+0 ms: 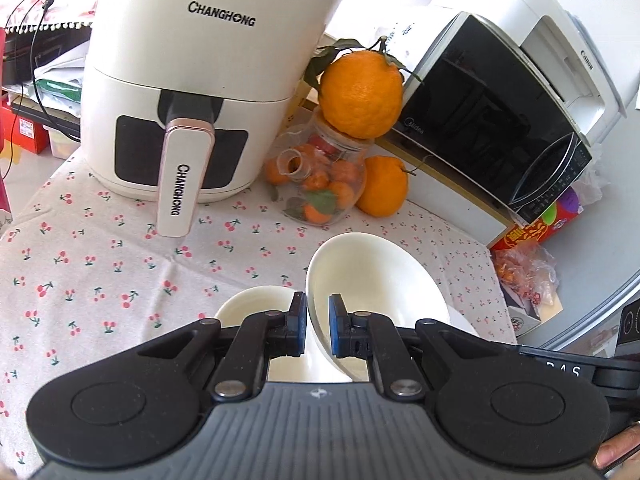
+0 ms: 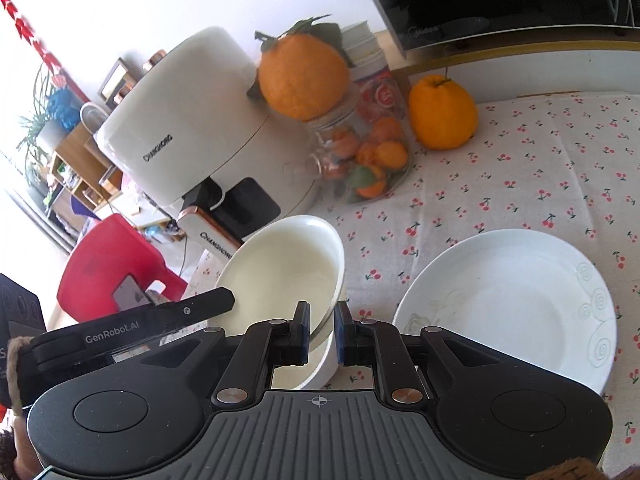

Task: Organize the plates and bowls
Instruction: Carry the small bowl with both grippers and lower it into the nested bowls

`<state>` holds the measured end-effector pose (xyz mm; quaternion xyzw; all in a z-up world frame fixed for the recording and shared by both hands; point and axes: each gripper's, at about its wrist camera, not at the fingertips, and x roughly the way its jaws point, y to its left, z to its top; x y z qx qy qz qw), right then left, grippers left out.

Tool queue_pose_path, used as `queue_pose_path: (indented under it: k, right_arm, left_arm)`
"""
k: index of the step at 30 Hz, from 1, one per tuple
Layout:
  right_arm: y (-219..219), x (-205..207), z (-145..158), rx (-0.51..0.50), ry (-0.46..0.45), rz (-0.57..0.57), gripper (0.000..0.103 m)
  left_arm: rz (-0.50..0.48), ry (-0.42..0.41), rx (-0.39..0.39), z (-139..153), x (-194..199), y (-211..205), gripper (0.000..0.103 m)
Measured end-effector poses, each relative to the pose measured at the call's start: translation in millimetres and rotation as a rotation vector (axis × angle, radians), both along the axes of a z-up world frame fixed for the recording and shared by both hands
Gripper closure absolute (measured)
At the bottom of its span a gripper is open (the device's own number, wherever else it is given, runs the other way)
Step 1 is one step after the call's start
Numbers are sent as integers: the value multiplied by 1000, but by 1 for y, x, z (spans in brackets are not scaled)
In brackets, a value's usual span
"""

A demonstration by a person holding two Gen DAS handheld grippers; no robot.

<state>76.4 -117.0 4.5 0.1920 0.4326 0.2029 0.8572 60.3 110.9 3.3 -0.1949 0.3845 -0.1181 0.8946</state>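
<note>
A white bowl [image 1: 372, 280] hangs tilted above the cherry-print cloth. My left gripper [image 1: 318, 328] is shut on its left rim. In the right wrist view the same bowl [image 2: 280, 272] has its right rim pinched in my right gripper [image 2: 322, 330], which is shut on it. There a finger [image 2: 200, 306] of the left gripper reaches the bowl's opposite rim. A second white bowl [image 1: 252, 304] stands on the cloth just under and left of the held one, and it shows again as the lower bowl [image 2: 320, 372]. To the right lies a wide white plate [image 2: 512, 304].
A white air fryer [image 1: 200, 80] stands at the back left. Beside it is a glass jar [image 1: 320, 176] of small oranges with a big orange [image 1: 360, 88] on top. A microwave [image 1: 492, 112] and a snack bag [image 1: 524, 272] are at the right. A red chair [image 2: 112, 264] stands past the table's left edge.
</note>
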Motion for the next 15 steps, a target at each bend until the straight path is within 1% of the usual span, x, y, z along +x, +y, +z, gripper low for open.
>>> queue_pose_path:
  k: [5,8,15]
  right_arm:
    - [22,3,-11,-38,17,31,89]
    - [31,4,-16,-58,23,50,89]
    - [50,3,-23,-137,14,91,89]
  left_arm:
    - [7,31,44,-10,-2,11,93]
    - [2,38,85,-15,-4,15,93]
    - [-9,75,139,-26,-5,18,93]
